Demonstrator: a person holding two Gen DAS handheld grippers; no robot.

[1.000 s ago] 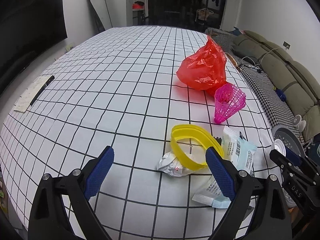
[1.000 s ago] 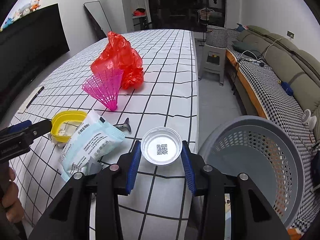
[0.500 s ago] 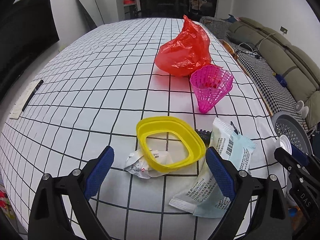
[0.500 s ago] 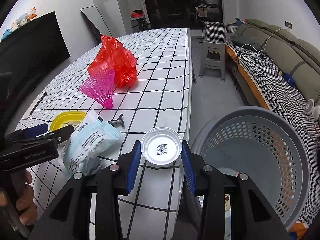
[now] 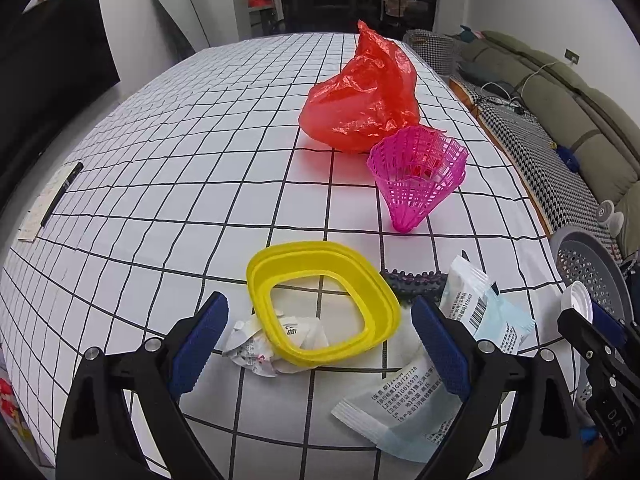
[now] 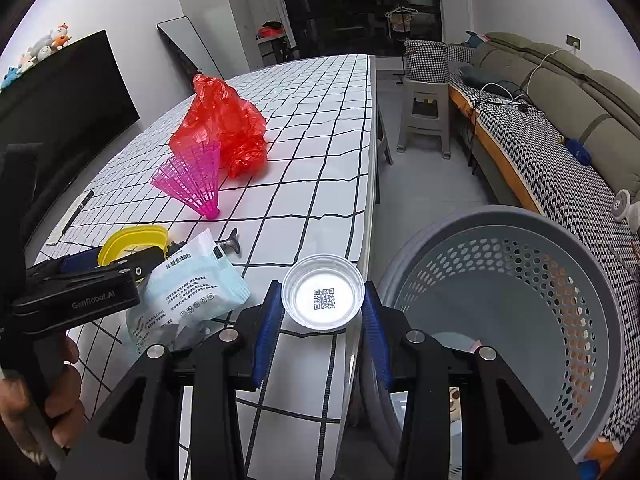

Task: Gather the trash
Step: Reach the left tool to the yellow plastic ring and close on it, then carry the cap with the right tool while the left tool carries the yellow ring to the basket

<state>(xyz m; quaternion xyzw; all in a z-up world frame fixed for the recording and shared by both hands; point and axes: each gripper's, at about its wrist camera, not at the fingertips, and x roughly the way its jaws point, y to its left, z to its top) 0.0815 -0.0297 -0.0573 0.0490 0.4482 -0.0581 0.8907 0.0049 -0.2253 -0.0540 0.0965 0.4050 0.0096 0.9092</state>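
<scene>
Right hand-held gripper clamps the small clear round plastic lid at the bench edge, grey perforated basket at 3 o'clock for dropping. Left hand-held gripper, jaws wide, straddles the yellow plastic ring over crumpled white paper.

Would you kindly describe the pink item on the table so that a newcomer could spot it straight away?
Start from the table under the black-gridded white cloth and find the crumpled red plastic bag near its right edge. Just in front of the bag lies a pink plastic shuttlecock, tipped on its side. It is the only latticed cone there; the yellow ring nearer the left gripper's fingers is solid and flat.
</scene>
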